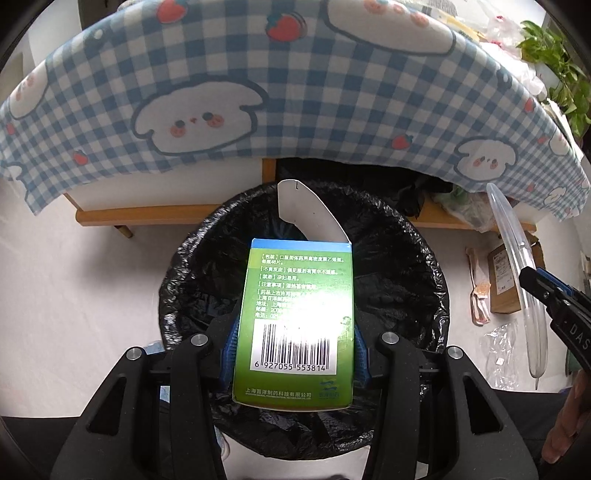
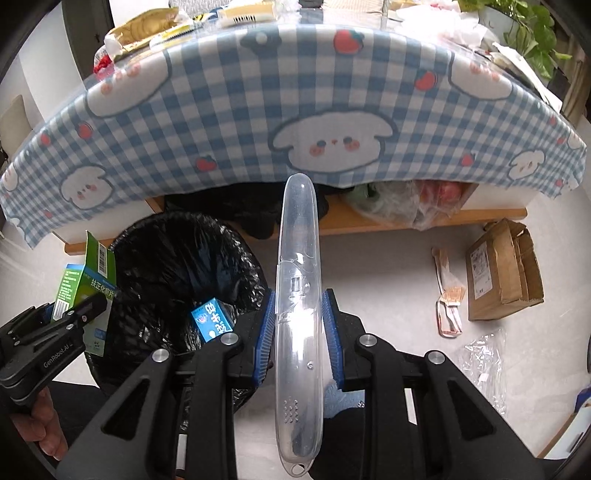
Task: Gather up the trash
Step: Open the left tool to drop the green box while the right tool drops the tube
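My left gripper (image 1: 295, 343) is shut on a green medicine box (image 1: 295, 317) with a barcode and an open white flap. It hangs right over the black-lined trash bin (image 1: 417, 280). In the right wrist view my right gripper (image 2: 298, 328) is shut on a long clear plastic toothbrush case (image 2: 298, 280), held lengthwise just right of the bin (image 2: 155, 243). A small blue box (image 2: 213, 319) lies inside the bin. The left gripper (image 2: 79, 314) with the green box (image 2: 94, 280) shows at that view's left edge. The clear case (image 1: 517, 266) and right gripper (image 1: 535, 284) show at the left view's right edge.
A table under a blue checked cloth (image 2: 258, 122) with trash on top stands behind the bin. On the floor to the right lie a torn brown cardboard box (image 2: 498, 269), a paper wrapper (image 2: 448, 299) and clear plastic film (image 2: 484, 354). A potted plant (image 2: 532, 33) sits far right.
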{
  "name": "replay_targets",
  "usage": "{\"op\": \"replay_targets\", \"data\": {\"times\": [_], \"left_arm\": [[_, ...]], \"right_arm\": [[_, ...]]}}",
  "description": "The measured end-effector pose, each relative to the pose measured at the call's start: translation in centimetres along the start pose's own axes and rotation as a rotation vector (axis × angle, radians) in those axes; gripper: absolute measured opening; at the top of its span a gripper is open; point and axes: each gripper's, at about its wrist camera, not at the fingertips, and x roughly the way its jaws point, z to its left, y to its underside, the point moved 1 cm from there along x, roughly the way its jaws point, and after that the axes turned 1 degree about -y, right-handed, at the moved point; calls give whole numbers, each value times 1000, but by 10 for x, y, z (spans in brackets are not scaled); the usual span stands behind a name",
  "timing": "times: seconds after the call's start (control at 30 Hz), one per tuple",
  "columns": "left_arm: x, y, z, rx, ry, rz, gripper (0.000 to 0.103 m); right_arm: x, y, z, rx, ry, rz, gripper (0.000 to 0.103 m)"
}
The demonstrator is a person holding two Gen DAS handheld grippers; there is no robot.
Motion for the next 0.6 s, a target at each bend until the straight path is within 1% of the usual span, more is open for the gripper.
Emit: {"op": "replay_targets", "data": {"times": [0.27,0.43,0.5,0.53,0.6], "left_arm": [[10,6,-12,33,-1,16,47],[10,5,-4,18,-5,10,49],[8,5,2,10,-8,3,58],[6,5,6,4,-9,-2,59],[2,5,13,-4,-21,-9,69]], "right_arm": [[5,3,0,4,4,7,25],[3,0,6,0,-1,4,25],[1,-2,10,-3,-7,1,25],[0,-3,13,-7,-9,-2,25],[-3,-5,21,-14,-16,-9,25]]}}
